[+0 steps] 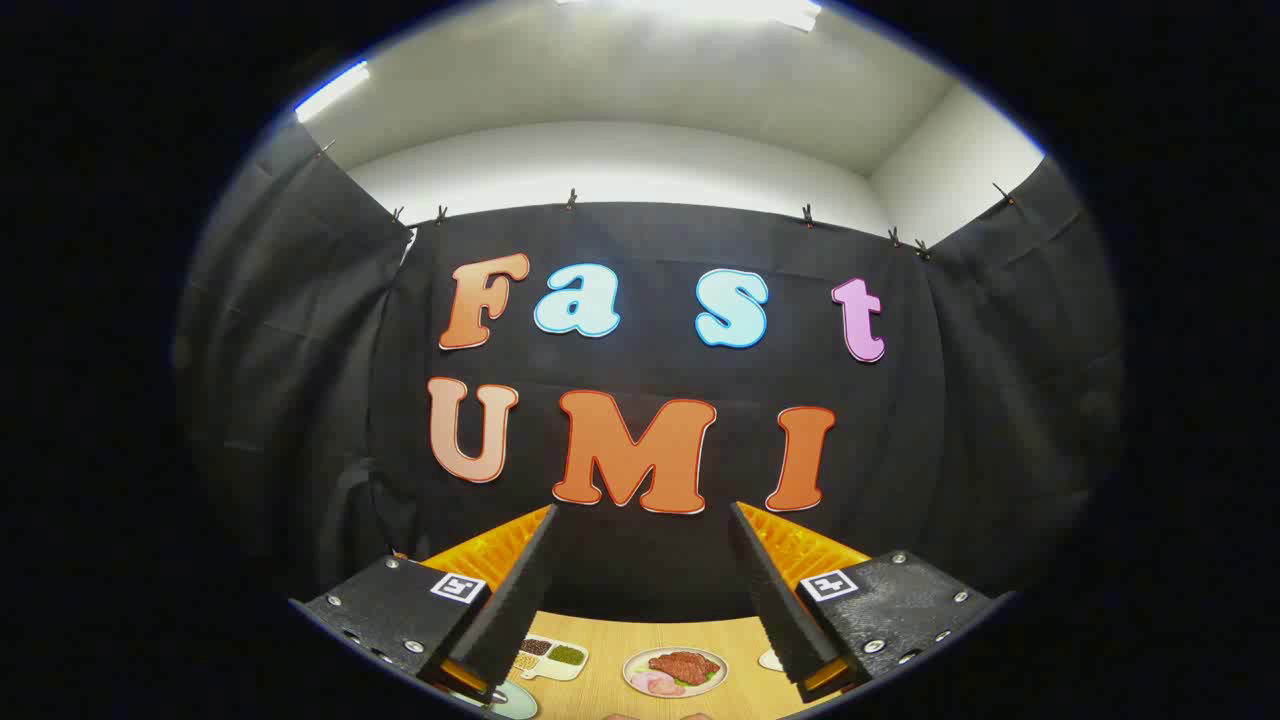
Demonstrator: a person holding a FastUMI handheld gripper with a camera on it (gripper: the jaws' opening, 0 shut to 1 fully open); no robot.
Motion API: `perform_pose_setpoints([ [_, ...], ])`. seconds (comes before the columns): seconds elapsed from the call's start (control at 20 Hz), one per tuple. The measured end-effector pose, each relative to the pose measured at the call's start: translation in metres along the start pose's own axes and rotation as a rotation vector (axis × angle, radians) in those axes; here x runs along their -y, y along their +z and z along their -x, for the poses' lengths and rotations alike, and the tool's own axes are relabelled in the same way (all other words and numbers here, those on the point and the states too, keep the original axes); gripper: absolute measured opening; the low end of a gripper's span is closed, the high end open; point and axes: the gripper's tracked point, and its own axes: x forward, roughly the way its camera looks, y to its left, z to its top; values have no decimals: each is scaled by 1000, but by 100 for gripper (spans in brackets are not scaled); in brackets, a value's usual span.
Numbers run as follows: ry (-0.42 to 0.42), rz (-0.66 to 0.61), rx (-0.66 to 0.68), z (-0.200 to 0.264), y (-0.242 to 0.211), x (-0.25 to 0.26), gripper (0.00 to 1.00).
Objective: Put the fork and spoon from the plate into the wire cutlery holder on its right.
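Observation:
My gripper point(642, 520) is held high and level, pointed at the booth's back wall, with its two orange-backed fingers point(520, 580) wide apart and nothing between them. Far below, between the finger bases, lies a strip of wooden table point(610, 650). On it a printed picture of a plate of food point(675, 671) shows, with a printed compartment tray point(552, 657) to its left. The fork, the spoon and the wire holder cannot be made out.
A pale round shape point(770, 660) peeks out beside the right finger base, and a greenish round edge point(515, 702) sits under the left one. Black cloth walls enclose the booth on three sides.

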Motion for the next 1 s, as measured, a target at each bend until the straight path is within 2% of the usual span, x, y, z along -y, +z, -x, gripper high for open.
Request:
perform_pose_setpoints([
  [0.3,36,8,-4,0,0,-15,98],
  [0.7,33,-14,-24,-9,-5,-32,98],
  [0.85,66,-23,-92,-9,-32,-54,98],
  [1.0,113,-23,-230,-9,-81,-82,98],
])
